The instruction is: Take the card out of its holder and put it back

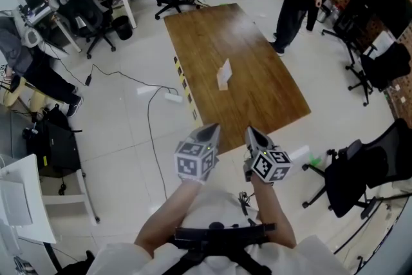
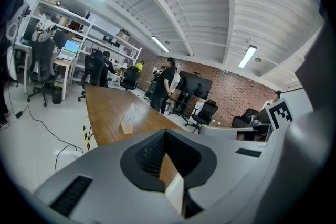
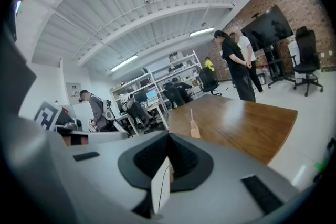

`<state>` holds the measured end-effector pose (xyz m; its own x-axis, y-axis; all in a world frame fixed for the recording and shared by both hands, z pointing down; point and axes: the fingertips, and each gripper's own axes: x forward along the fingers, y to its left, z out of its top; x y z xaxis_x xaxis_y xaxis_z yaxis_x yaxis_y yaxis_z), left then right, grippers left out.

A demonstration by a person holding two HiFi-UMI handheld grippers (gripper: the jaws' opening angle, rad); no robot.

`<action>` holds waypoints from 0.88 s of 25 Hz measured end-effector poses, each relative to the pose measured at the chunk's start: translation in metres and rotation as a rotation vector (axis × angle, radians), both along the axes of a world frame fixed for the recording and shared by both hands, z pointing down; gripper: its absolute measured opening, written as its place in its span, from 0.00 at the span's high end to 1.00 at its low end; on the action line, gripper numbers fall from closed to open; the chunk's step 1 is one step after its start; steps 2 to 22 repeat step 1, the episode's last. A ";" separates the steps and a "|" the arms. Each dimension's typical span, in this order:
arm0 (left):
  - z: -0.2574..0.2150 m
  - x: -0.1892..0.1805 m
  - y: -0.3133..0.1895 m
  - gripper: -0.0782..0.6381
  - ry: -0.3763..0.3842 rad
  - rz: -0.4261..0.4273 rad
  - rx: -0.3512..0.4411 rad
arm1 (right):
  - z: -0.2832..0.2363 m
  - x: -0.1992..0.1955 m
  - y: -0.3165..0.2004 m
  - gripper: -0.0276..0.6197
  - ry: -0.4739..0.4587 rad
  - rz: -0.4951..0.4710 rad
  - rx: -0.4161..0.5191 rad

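Card [image 1: 224, 71] in its holder [image 1: 222, 85] near the middle of the table [image 1: 264, 96] looks thin, light and bendy, so pinch its top edge softly; left gripper [image 1: 212, 130] and right gripper [image 1: 252, 132] are closed and empty

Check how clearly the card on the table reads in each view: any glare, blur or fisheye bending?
Head view: card sharp but small; pale sheen on the table, far end. Left gripper view: card small, soft; strong fisheye, dark corners. Right gripper view: card edge-on, a thin sliver; same bending.
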<state>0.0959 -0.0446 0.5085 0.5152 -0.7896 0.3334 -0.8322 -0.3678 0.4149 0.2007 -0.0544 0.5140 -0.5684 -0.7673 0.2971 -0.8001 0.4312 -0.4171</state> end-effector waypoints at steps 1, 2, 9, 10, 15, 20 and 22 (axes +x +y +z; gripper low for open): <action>0.001 0.000 0.000 0.90 -0.001 0.001 -0.002 | 0.000 0.001 0.000 0.96 -0.001 0.002 0.000; 0.001 0.000 0.000 0.90 -0.001 0.001 -0.002 | 0.000 0.001 0.000 0.96 -0.001 0.002 0.000; 0.001 0.000 0.000 0.90 -0.001 0.001 -0.002 | 0.000 0.001 0.000 0.96 -0.001 0.002 0.000; 0.001 0.000 0.000 0.90 -0.001 0.001 -0.002 | 0.000 0.001 0.000 0.96 -0.001 0.002 0.000; 0.001 0.000 0.000 0.90 -0.001 0.001 -0.002 | 0.000 0.001 0.000 0.96 -0.001 0.002 0.000; 0.001 0.000 0.000 0.90 -0.001 0.001 -0.002 | 0.000 0.001 0.000 0.96 -0.001 0.002 0.000; 0.001 0.000 0.000 0.90 -0.001 0.001 -0.002 | 0.000 0.001 0.000 0.96 -0.001 0.002 0.000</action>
